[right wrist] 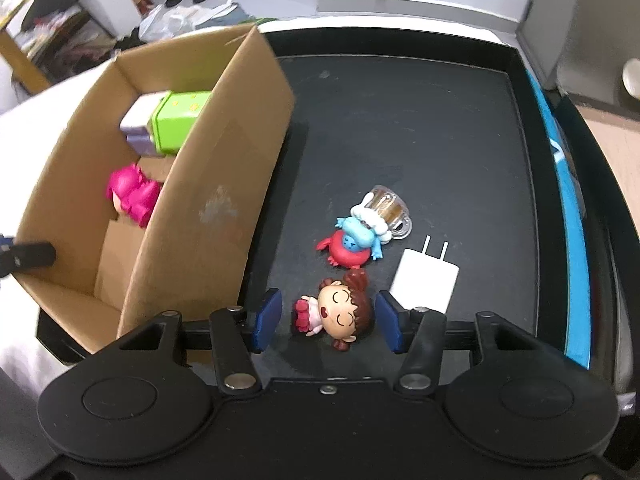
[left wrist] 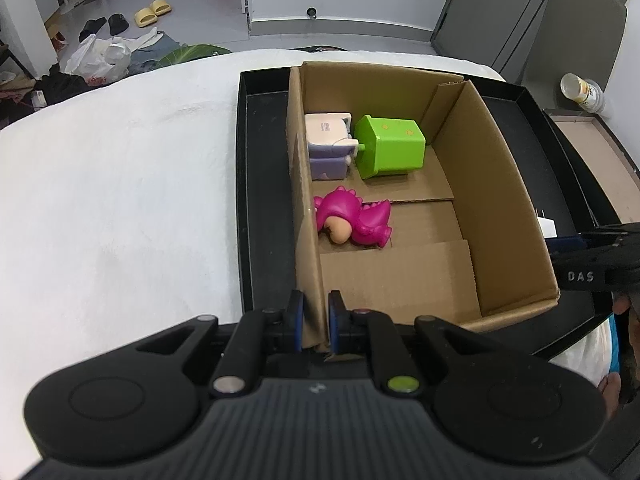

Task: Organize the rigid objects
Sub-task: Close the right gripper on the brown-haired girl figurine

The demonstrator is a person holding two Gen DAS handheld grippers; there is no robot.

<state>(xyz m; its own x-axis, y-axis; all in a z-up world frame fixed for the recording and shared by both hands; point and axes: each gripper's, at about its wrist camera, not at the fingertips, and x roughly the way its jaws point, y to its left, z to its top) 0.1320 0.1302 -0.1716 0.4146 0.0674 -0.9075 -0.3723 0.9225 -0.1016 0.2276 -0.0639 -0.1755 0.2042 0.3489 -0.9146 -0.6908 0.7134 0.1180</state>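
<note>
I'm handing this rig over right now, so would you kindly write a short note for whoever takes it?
Left gripper: shut on the box wall, steadying it.
Right gripper: fingers either side of the girl figurine, not yet touching it.
Done: pink dinosaur, green toy and white-purple toy lie in the box.
Left on the tray: girl figurine, blue-red figure, clear mug, charger.
Next, probably: grip the girl and move her into the box.

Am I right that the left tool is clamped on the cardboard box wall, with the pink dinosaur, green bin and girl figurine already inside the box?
Not quite: the girl figurine lies on the black tray, between the right tool's open jaws, per the right wrist view. The left tool does clamp the cardboard box wall; pink dinosaur and green bin are inside.
</note>
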